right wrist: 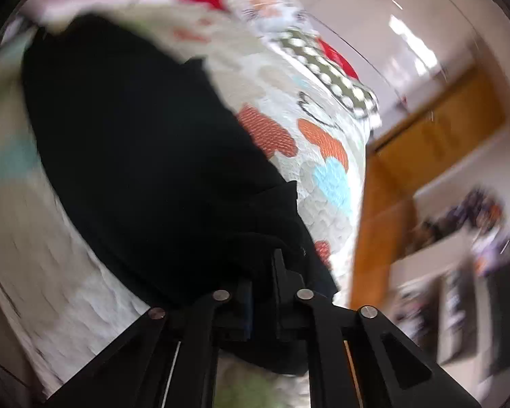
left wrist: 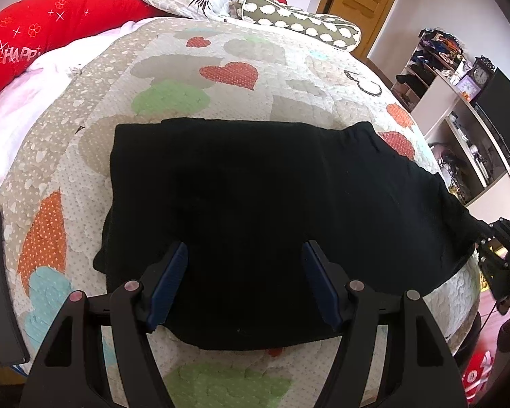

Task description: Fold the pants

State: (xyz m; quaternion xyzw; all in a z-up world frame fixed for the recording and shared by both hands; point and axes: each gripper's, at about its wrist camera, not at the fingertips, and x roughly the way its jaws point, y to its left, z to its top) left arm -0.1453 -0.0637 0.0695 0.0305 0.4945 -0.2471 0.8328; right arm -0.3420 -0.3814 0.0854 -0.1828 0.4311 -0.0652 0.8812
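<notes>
Right tongs clamp one end of the pants; left tongs wait spread over the other.

The black knit pants (left wrist: 255, 210) lie part-folded along the near edge of the heart-print quilted bed (left wrist: 227, 68), long axis left to right. The right gripper (right wrist: 261, 292) is pinched shut on their right end; the left gripper (left wrist: 244, 282) hangs apart-jawed over the near hem, holding nothing.

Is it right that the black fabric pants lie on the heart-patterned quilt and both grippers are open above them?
Not quite. Only the left gripper is open over the black fabric pants on the heart-patterned quilt; the right wrist view shows the right gripper shut on the pants' edge.
</notes>
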